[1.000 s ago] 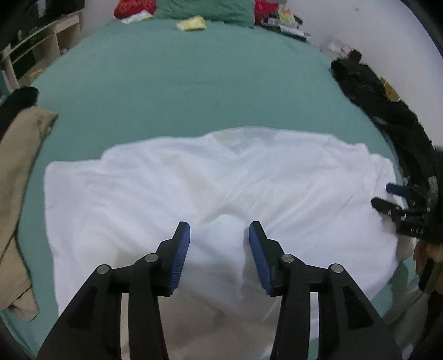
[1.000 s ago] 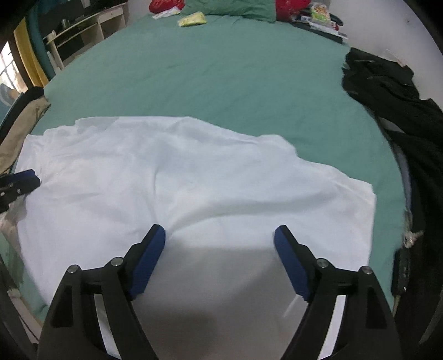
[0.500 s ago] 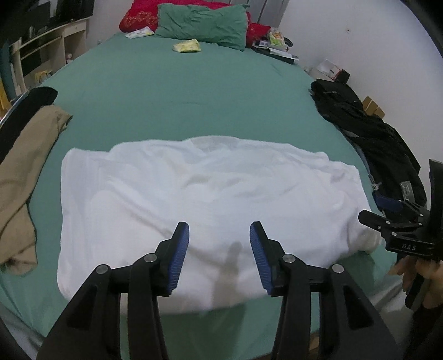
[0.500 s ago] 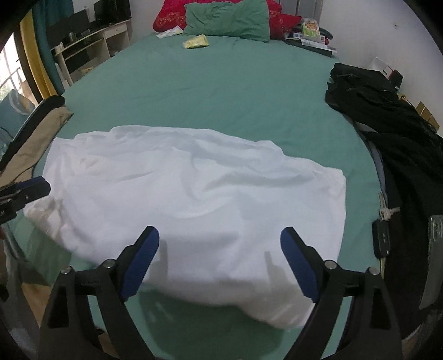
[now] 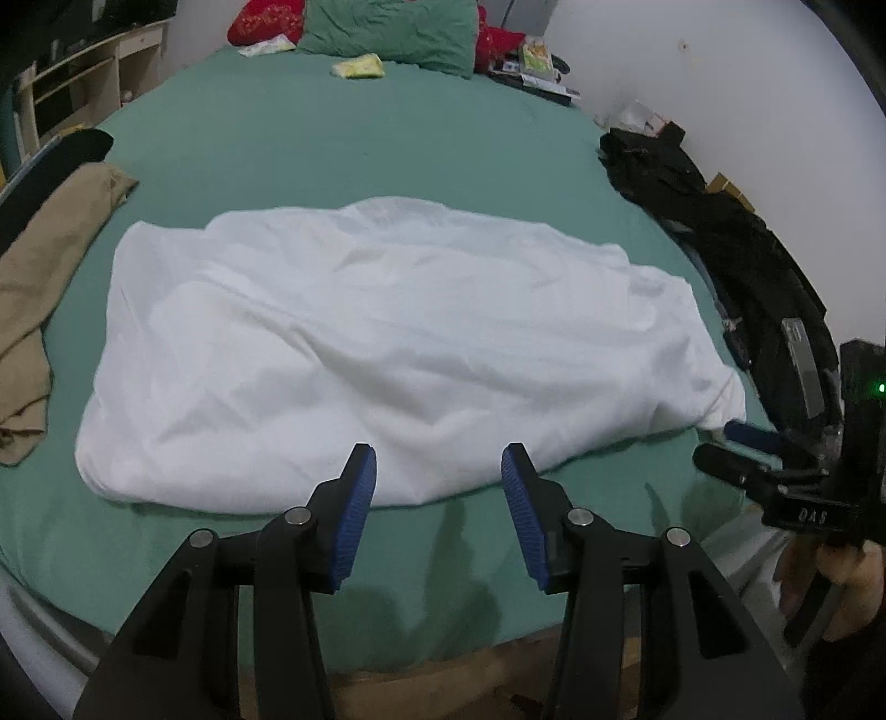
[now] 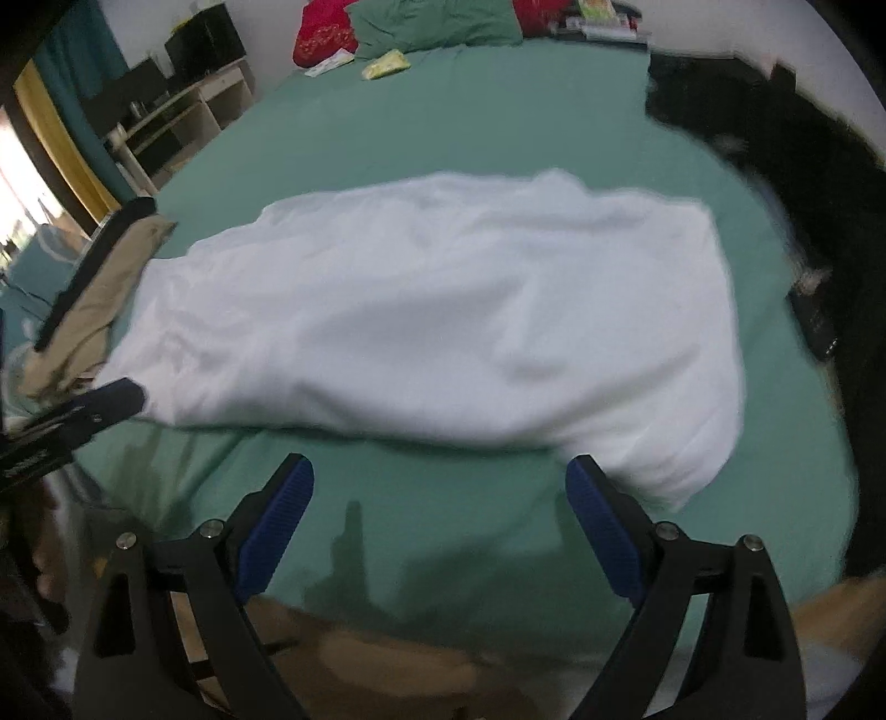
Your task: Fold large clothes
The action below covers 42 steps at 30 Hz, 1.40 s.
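Note:
A large white garment (image 5: 387,354) lies folded in a wide, rumpled band across the near half of the green bed (image 5: 387,144); it also shows in the right wrist view (image 6: 443,310). My left gripper (image 5: 438,476) is open and empty, just in front of the garment's near edge. My right gripper (image 6: 440,498) is wide open and empty, above bare green sheet near the garment's near right corner. The right gripper also shows at the right edge of the left wrist view (image 5: 775,476), held in a hand.
Tan trousers (image 5: 39,277) lie at the bed's left edge. Black clothes (image 5: 736,243) are piled along the right edge. Pillows (image 5: 387,27) and small items sit at the head. Shelves (image 6: 183,122) stand left. The bed's near edge (image 5: 443,653) is below my grippers.
Both grippers have pulled back toward the bed's near edge and off the garment, which was under them a second ago. The garment now lies as a shorter folded band.

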Each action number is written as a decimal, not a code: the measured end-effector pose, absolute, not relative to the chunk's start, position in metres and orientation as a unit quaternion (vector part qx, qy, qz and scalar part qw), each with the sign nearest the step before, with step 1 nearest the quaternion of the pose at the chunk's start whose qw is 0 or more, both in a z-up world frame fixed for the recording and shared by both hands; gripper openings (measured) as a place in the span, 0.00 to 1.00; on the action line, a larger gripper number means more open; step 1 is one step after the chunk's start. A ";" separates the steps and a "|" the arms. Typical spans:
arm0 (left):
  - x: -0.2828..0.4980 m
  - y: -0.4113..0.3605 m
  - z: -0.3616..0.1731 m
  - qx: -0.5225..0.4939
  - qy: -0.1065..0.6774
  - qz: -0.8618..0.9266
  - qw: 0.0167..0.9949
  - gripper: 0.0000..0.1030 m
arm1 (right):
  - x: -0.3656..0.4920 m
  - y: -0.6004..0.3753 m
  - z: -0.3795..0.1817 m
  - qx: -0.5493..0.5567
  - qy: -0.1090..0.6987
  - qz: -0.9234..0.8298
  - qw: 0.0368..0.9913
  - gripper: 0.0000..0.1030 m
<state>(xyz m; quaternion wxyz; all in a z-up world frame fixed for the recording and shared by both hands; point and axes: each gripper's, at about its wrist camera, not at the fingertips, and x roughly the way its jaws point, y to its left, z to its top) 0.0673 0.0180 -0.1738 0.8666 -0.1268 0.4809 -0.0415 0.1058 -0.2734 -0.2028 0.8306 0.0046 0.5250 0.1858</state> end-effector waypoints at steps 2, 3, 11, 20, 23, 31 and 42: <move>0.068 0.016 -0.176 -0.126 0.483 -0.044 0.865 0.48 | 0.105 -0.276 -0.216 0.027 0.536 0.197 0.820 0.89; 0.068 0.015 -0.177 -0.124 0.484 -0.045 0.865 0.48 | 0.106 -0.278 -0.220 0.038 0.541 0.197 0.817 0.89; 0.083 0.012 -0.183 -0.115 0.479 -0.052 0.869 0.48 | 0.137 -0.306 -0.239 0.151 0.529 0.183 0.815 0.89; 0.140 -0.004 -0.181 -0.136 0.461 -0.071 0.874 0.48 | 0.177 -0.321 -0.244 0.252 0.472 0.178 0.826 0.95; 0.160 -0.012 -0.185 -0.132 0.463 -0.078 0.873 0.48 | 0.185 -0.322 -0.241 0.272 0.452 0.175 0.831 0.95; 0.186 -0.027 -0.215 -0.103 0.492 -0.059 0.862 0.48 | 0.206 -0.313 -0.243 0.290 0.446 0.172 0.829 0.89; 0.189 -0.030 -0.218 -0.101 0.490 -0.059 0.864 0.48 | 0.203 -0.272 -0.201 0.197 0.434 0.213 0.853 0.19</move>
